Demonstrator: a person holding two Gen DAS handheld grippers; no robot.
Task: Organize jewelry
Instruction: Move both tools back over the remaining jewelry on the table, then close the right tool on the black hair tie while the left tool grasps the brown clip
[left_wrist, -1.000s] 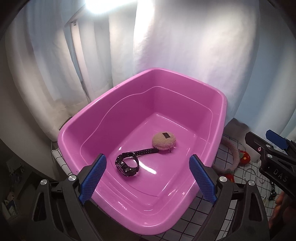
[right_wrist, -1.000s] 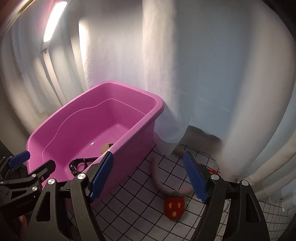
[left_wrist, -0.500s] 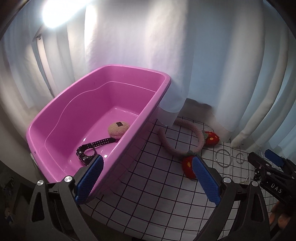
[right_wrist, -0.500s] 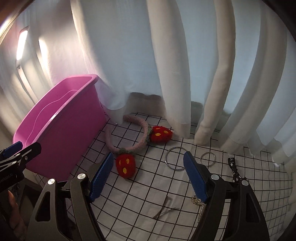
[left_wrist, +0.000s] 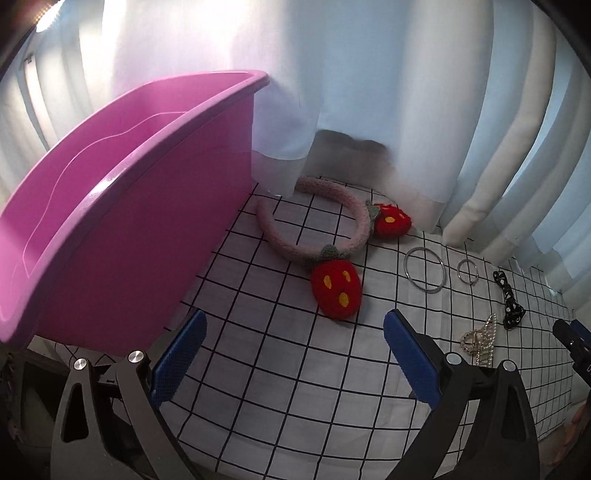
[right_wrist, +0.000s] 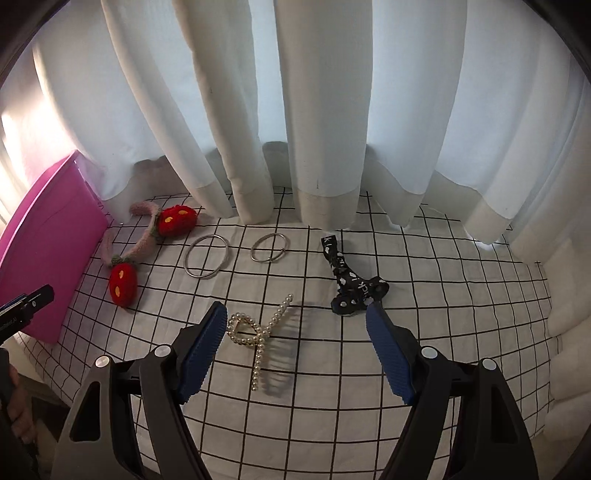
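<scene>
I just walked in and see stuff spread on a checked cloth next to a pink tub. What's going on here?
A person holding a gripper in each hand is tidying accessories. Both the left gripper and the right gripper are open and empty, above the checked cloth. The right one hangs over a pearl hair claw. A strawberry headband, two metal rings and a black patterned ribbon lie loose on the cloth beside the pink tub.

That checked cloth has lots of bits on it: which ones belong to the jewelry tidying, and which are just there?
Part of the job:
- headband with strawberries
- big ring
- small ring
- pearl clip
- black ribbon
- pink tub

Just there:
- curtains
- checked cloth
</scene>
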